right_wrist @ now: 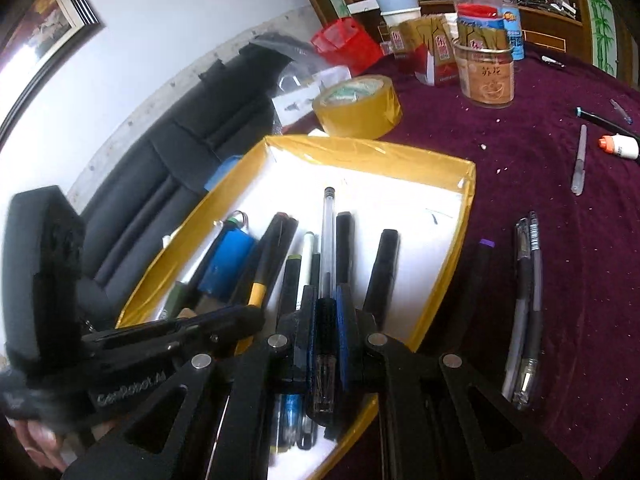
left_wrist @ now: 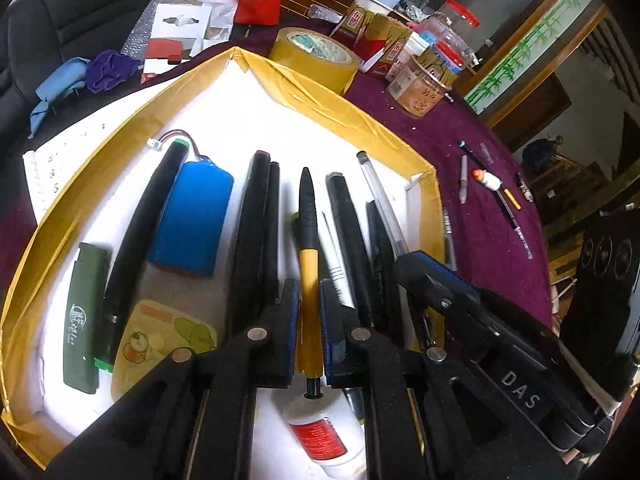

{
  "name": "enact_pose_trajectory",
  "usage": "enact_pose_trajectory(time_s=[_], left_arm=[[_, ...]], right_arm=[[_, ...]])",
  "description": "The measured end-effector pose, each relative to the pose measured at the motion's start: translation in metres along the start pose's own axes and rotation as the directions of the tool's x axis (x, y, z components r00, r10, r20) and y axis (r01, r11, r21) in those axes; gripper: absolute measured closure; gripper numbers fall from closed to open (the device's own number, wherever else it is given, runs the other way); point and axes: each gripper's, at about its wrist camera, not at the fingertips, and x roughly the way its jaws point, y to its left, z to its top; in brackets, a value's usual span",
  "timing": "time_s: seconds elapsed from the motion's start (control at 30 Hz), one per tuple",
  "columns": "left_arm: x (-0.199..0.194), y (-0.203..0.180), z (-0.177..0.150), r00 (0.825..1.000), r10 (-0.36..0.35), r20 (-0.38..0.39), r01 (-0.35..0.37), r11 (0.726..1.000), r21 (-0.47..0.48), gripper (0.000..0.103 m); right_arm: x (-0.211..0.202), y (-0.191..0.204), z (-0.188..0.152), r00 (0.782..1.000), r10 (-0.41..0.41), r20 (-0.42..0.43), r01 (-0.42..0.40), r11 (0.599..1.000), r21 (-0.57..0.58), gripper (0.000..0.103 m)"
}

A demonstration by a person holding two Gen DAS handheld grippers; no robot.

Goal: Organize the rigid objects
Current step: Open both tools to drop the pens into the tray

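Inside the yellow-taped white tray (left_wrist: pixel 100 152), most pens lie sorted; the left tool (left_wrist: pixel 309 332) grips a yellow-black pen (left_wrist: pixel 309 264), the right tool (right_wrist: pixel 325 336) grips a clear pen (right_wrist: pixel 327 240); grey pens (right_wrist: pixel 524 308) remain on the bench (right_wrist: pixel 520 160).

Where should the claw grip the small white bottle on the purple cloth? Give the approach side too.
Across the white body of the small white bottle, coming down from above. It lies on its side on the purple cloth, and the orange cap end is narrower.

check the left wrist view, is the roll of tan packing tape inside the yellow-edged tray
No, the roll of tan packing tape sits on the purple cloth beyond the yellow-edged tray.
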Motion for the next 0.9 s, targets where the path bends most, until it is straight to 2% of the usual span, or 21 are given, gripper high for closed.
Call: enact_pose_trajectory(time_s=[0.17, 0.3, 0.37, 0.43, 0.5, 0.63, 0.9], left_arm=[[0.006, -0.006, 0.000, 0.997, 0.078, -0.013, -0.077, 0.996, 0.035, 0.095], [0.007, -0.014, -0.005, 0.995, 0.100, -0.005, -0.099, 0.990, 0.097, 0.093], [0.002, -0.019, -0.008, 0.993, 0.115, 0.022, -0.117, 0.986, 0.122, 0.085], [-0.004, -0.022, -0.012, 0.990, 0.134, 0.054, -0.140, 0.980, 0.139, 0.070], [-0.015, -0.028, -0.016, 0.984, 0.148, 0.098, -0.162, 0.974, 0.157, 0.057], [-0.031, -0.045, -0.025, 0.967, 0.183, 0.175, -0.217, 0.956, 0.198, 0.055], [-0.042, -0.072, -0.038, 0.975, 0.113, 0.193, -0.155, 0.963, 0.219, 0.050]], right_arm=[[0.014, 0.002, -0.002, 0.999, -0.042, -0.009, 0.042, 0.999, -0.023, 0.093], [0.012, 0.003, -0.004, 1.000, -0.022, 0.002, 0.022, 1.000, -0.019, 0.093], [0.005, 0.001, -0.004, 1.000, -0.006, 0.021, 0.007, 1.000, -0.011, 0.092], [-0.011, -0.002, -0.007, 0.998, 0.026, 0.065, -0.025, 1.000, -0.007, 0.091], [-0.032, -0.005, -0.013, 0.993, 0.034, 0.116, -0.034, 0.999, -0.003, 0.085], [-0.065, -0.021, -0.024, 0.981, 0.043, 0.190, -0.049, 0.998, 0.028, 0.076], [-0.103, -0.076, -0.055, 0.975, -0.015, 0.224, -0.019, 0.989, 0.149, 0.073]])
